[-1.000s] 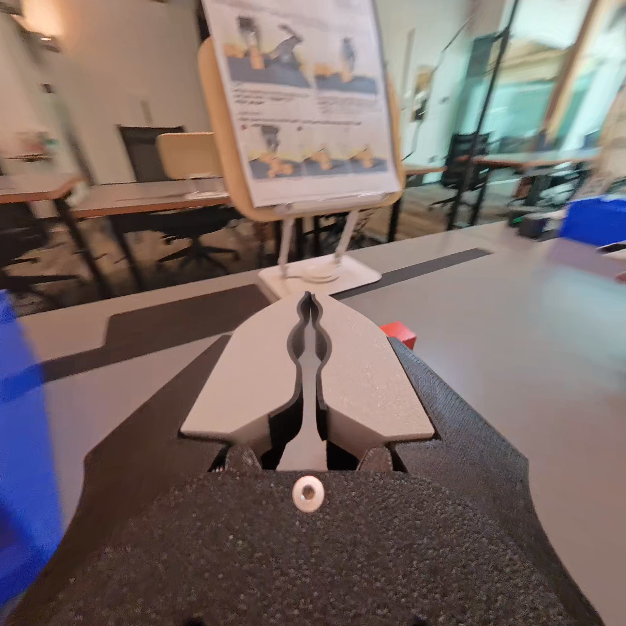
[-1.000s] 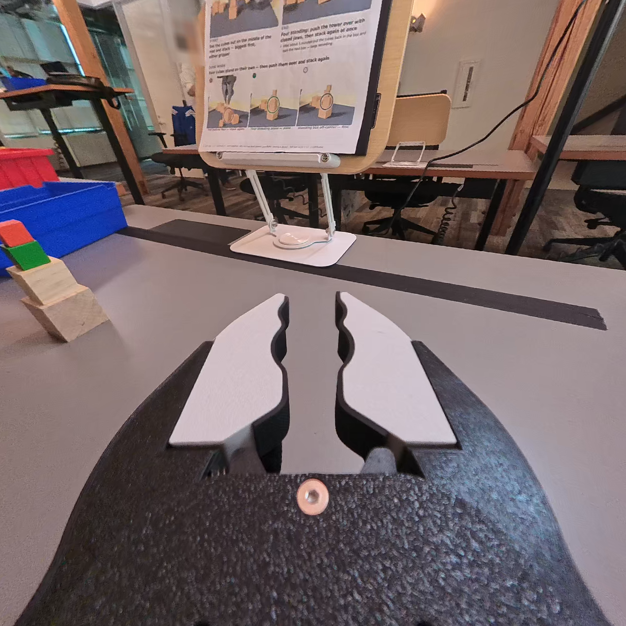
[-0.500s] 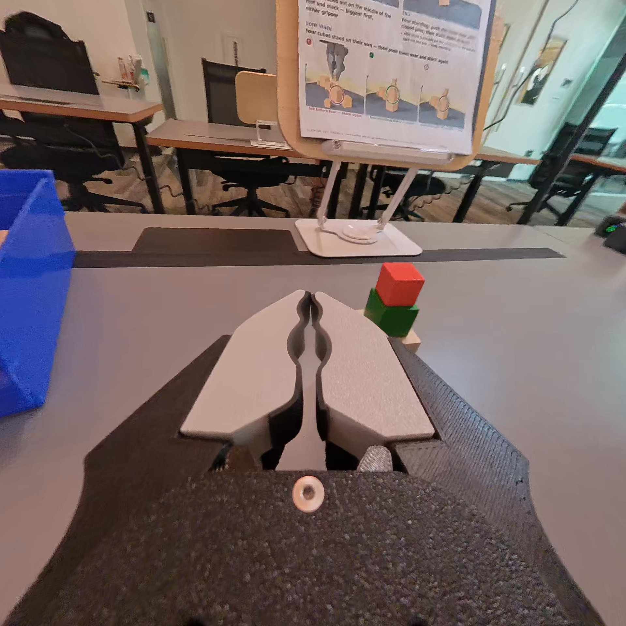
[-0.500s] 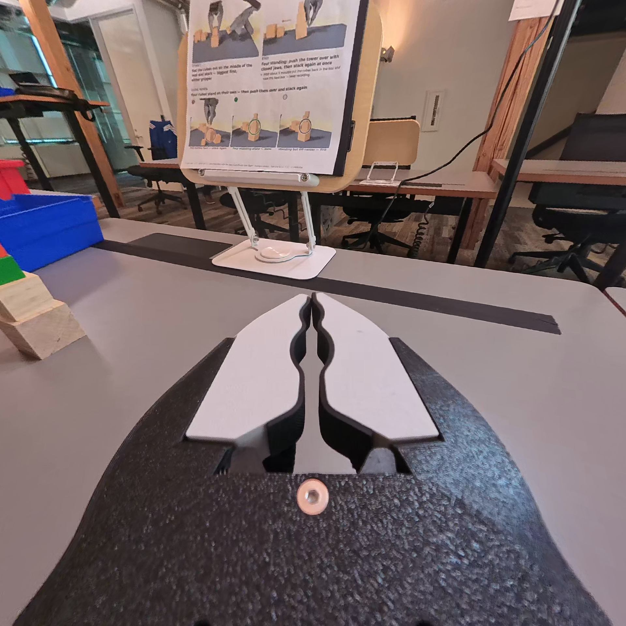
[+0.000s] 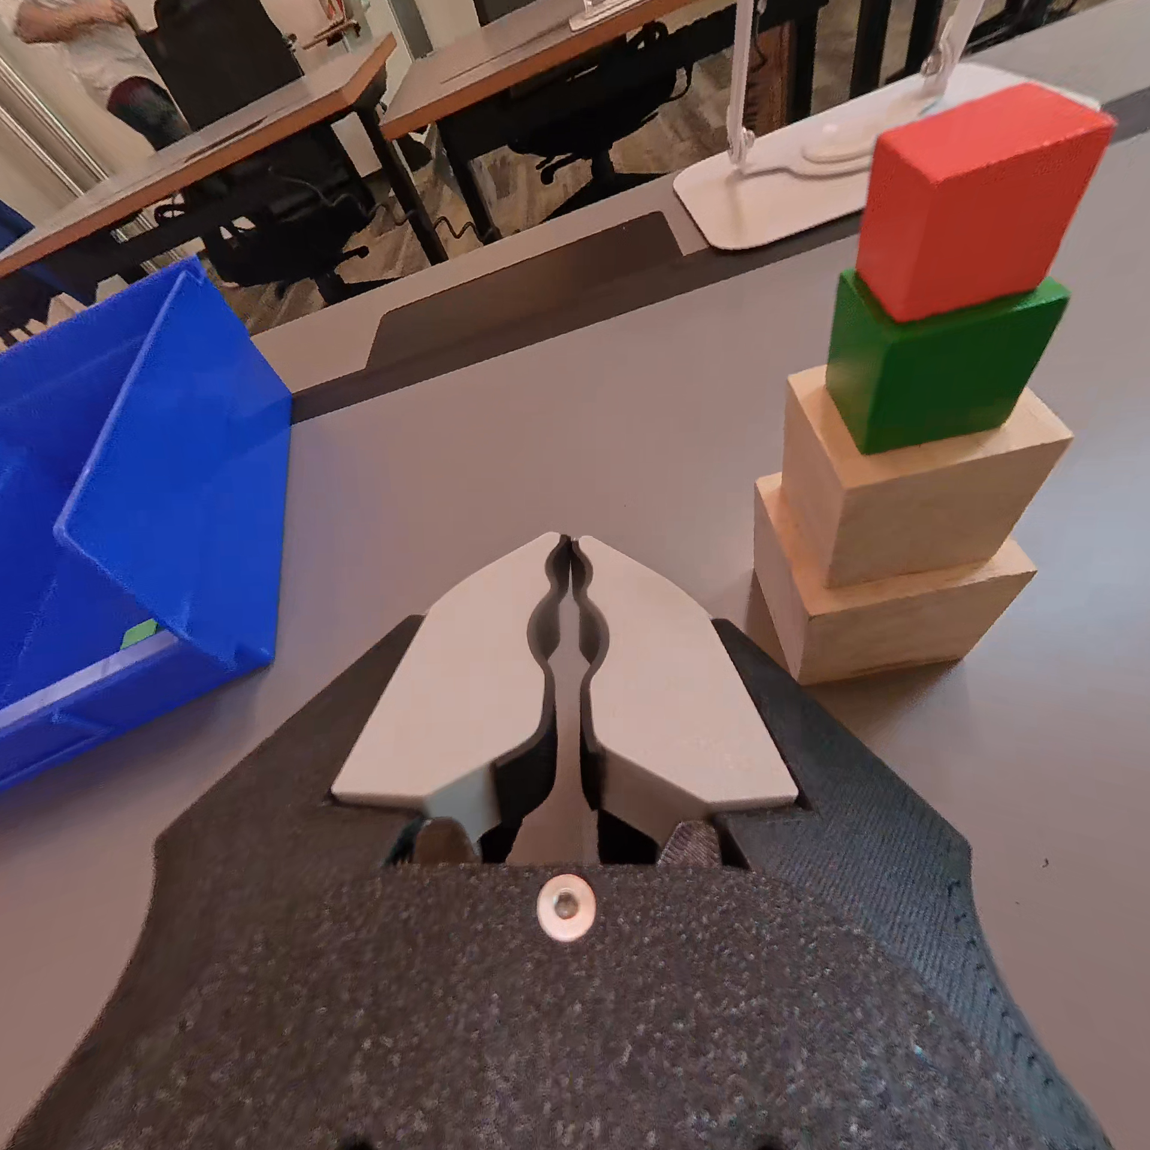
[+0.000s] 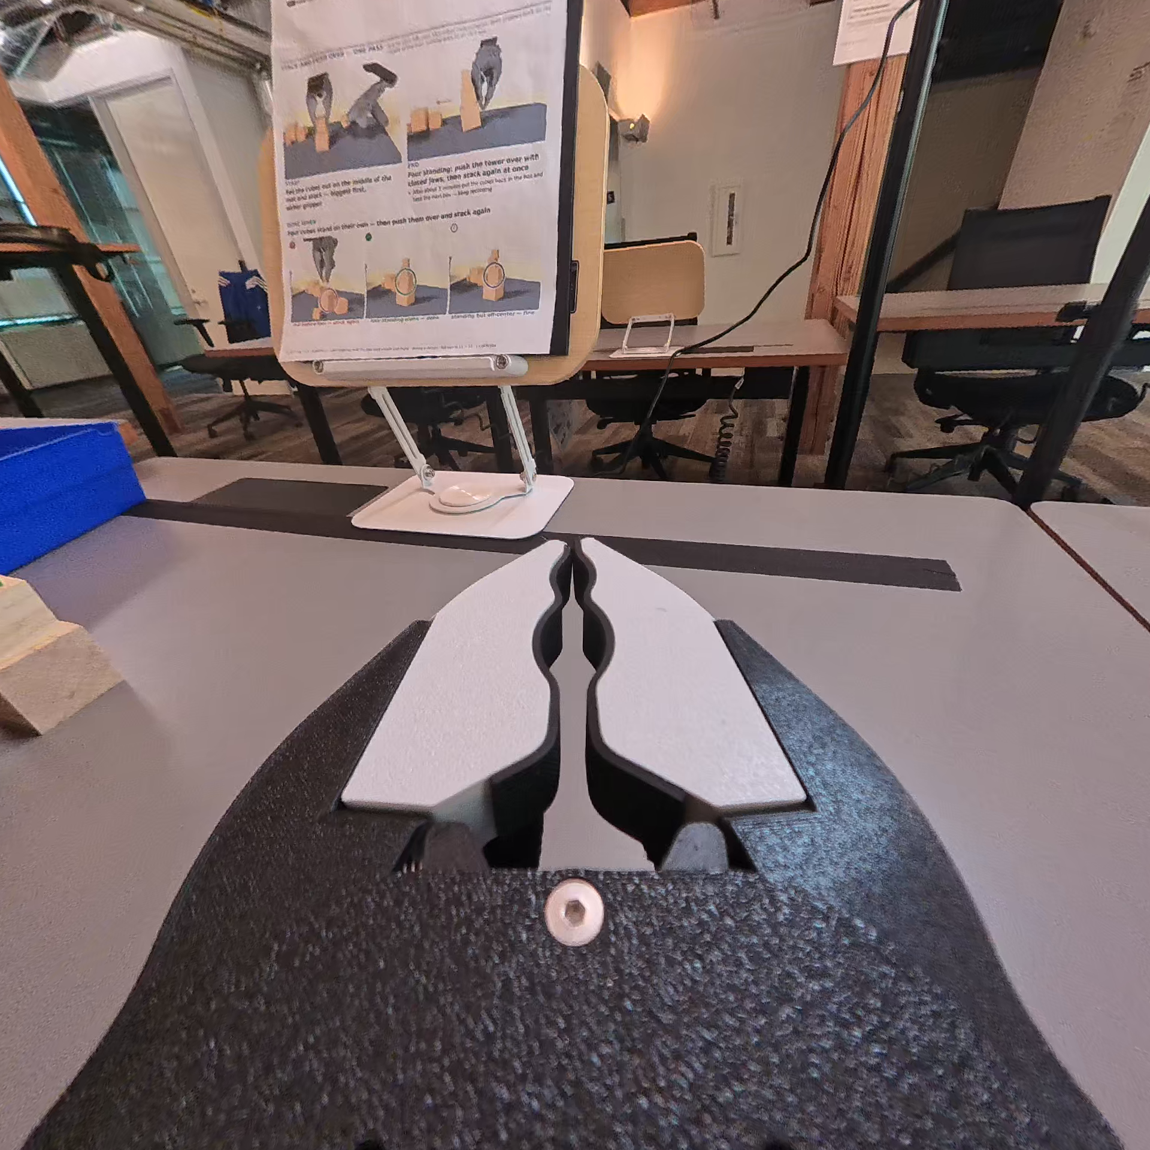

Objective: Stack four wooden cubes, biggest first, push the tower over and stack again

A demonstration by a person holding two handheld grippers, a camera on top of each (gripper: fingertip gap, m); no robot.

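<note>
My left gripper (image 5: 569,540) is shut with nothing between its pads, low over the grey table (image 5: 498,460). Just to its right stands a tower: a large wooden block (image 5: 883,616) at the bottom, a smaller wooden block (image 5: 902,504) on it, then a green block (image 5: 933,373) and a red block (image 5: 971,205) on top. The gripper's right flank is close to the bottom block. My right gripper (image 6: 573,543) is shut and empty over the table, well right of the tower, whose wooden base (image 6: 43,666) shows at the left edge of the right wrist view.
A blue bin (image 5: 124,498) stands left of the left gripper and shows in the right wrist view (image 6: 56,491). A white stand (image 6: 463,504) with an instruction sheet (image 6: 423,180) sits at the table's far side on black tape (image 6: 778,560). Desks and chairs lie beyond. About 45 cm separates my left fingertips from my right.
The right gripper's pads came together on air and stayed shut. The left gripper, shut throughout, swung and moved close to the tower, which now stands just right of it.
</note>
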